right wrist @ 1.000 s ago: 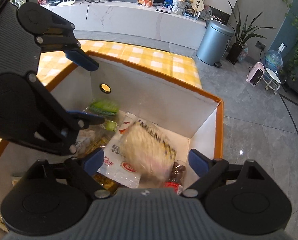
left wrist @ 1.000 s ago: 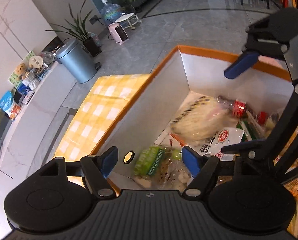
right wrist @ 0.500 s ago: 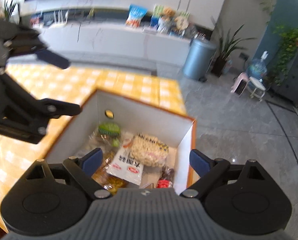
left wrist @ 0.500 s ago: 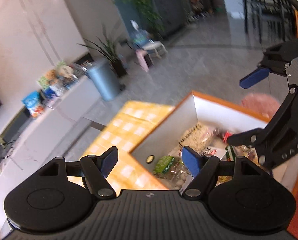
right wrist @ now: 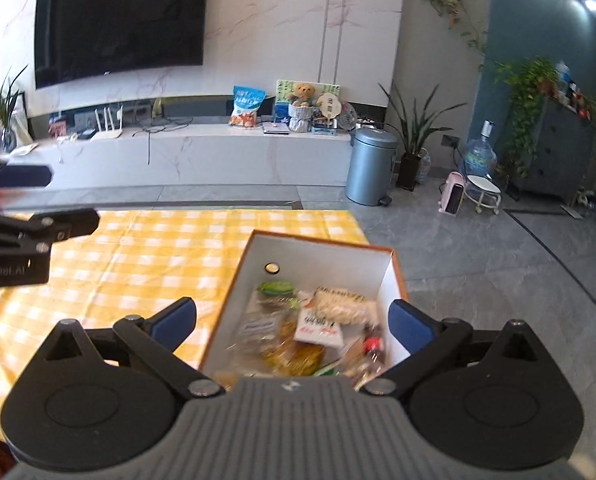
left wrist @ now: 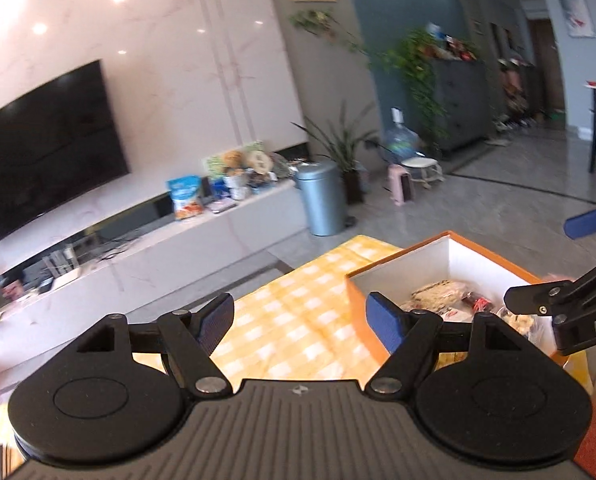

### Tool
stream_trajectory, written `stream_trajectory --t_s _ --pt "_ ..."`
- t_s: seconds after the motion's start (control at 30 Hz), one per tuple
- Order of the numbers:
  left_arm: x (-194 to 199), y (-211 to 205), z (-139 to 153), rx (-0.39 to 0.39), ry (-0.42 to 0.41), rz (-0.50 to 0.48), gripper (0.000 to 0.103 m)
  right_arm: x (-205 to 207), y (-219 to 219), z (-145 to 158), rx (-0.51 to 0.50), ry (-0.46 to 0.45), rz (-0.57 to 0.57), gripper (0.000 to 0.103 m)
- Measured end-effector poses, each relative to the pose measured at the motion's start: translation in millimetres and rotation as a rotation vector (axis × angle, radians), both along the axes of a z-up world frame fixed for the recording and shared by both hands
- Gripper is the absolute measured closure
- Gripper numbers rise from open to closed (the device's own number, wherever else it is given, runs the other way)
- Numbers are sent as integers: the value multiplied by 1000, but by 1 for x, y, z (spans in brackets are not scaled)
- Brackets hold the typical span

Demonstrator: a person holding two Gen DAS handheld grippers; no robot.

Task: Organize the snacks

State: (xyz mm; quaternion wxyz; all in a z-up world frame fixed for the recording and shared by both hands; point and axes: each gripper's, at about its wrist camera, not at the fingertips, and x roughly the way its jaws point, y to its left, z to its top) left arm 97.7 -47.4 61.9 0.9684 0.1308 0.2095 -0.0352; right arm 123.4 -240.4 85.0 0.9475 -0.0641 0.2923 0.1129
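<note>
Left claw spreading, empty | right claw spreading, empty | crinkly snack packets heaped in orange-rimmed white cardboard box, right end of yellow-checked surface | risk: box seemingly near edge, a nudge could tip it
</note>
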Motion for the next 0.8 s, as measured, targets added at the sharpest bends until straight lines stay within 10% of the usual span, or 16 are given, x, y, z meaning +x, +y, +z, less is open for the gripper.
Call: stream_trajectory --t_s 0.43,0.8 --pt "-27 33 -36 -202 115 144 7 -65 24 -50 6 20 -103 3" --pt "-30 43 -66 -207 222 188 7 -61 8 -73 32 74 -207 3"
